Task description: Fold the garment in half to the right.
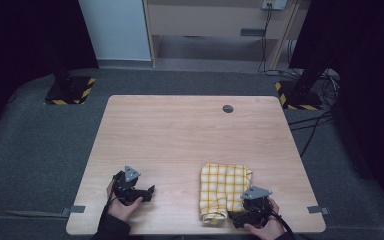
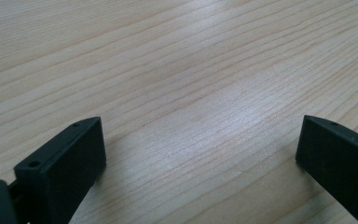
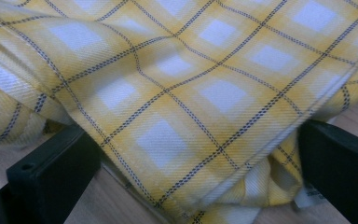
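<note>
A folded yellow checked cloth (image 1: 225, 190) lies near the front right of the wooden table (image 1: 180, 135). My right gripper (image 1: 239, 217) sits low at the cloth's near right corner, held by a hand. In the right gripper view the cloth (image 3: 177, 93) bunches between and over the two wide-set jaws of that gripper (image 3: 196, 163), whose pads do not press it. My left gripper (image 1: 149, 192) rests at the front left, well apart from the cloth. Up close, the left gripper (image 2: 200, 154) stands open over bare wood with nothing between its jaws.
A small dark round disc (image 1: 227, 108) sits at the table's far side. Grey tape tabs (image 1: 77, 209) mark the front corners. Two stands with striped bases (image 1: 70, 90) and loose cables (image 1: 310, 125) stand on the floor beyond the table.
</note>
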Demonstrator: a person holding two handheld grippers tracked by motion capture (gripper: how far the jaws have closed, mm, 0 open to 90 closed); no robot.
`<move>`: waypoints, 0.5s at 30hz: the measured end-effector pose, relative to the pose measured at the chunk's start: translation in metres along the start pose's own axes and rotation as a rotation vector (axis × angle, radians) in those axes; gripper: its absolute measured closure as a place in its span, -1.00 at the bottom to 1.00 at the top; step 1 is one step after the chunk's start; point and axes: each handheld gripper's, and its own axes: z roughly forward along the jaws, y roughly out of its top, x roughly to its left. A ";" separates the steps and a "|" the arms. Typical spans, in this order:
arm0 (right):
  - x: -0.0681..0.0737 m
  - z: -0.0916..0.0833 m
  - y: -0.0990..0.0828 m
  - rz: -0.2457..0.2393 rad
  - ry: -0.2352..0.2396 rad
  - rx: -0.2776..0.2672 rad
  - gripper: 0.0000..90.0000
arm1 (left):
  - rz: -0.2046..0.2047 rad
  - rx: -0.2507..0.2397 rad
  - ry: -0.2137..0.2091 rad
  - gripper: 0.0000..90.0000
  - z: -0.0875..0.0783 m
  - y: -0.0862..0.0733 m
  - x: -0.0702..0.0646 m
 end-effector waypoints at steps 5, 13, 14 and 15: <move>-0.002 0.003 0.004 -0.005 0.003 0.007 -0.99 | 0.000 0.000 0.000 -0.99 0.000 0.000 0.000; -0.004 0.011 0.014 -0.010 0.005 0.011 -0.99 | -0.002 0.000 0.002 -1.00 0.000 0.000 0.000; -0.005 0.012 0.014 -0.009 0.006 0.010 -0.99 | -0.003 0.000 0.002 -1.00 0.000 0.000 0.000; -0.005 0.013 0.015 -0.012 0.007 0.008 -0.99 | -0.003 0.000 0.002 -1.00 0.000 0.000 0.000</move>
